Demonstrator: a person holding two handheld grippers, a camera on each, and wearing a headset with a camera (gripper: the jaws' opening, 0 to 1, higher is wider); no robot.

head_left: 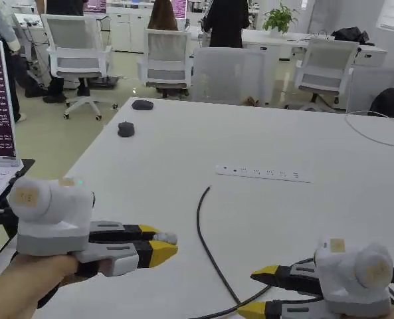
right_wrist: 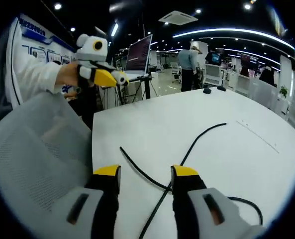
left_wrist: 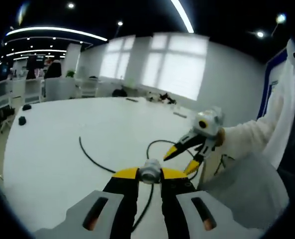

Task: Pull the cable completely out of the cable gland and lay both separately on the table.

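Tabletop (head_left: 303, 139) cable (head_left: 199, 229) (left gripper (left_wrist: 149, 174) clasps gland (left_wrist: 150, 171)).

Cable gland (left_wrist: 149, 172) held clear of the cable (head_left: 198, 216), which lies on the table (head_left: 303, 133).

The gland is a small, round, silvery-grey piece pinched between the yellow tips of the left gripper (left_wrist: 149, 176), raised over the near left part of the table and apart from the cable. The cable is thin and black and lies flat on the white top. Its free end points to the far side at mid-table, and from there it runs in a long curve toward the near right. In the right gripper view two stretches of it cross close to the near edge.
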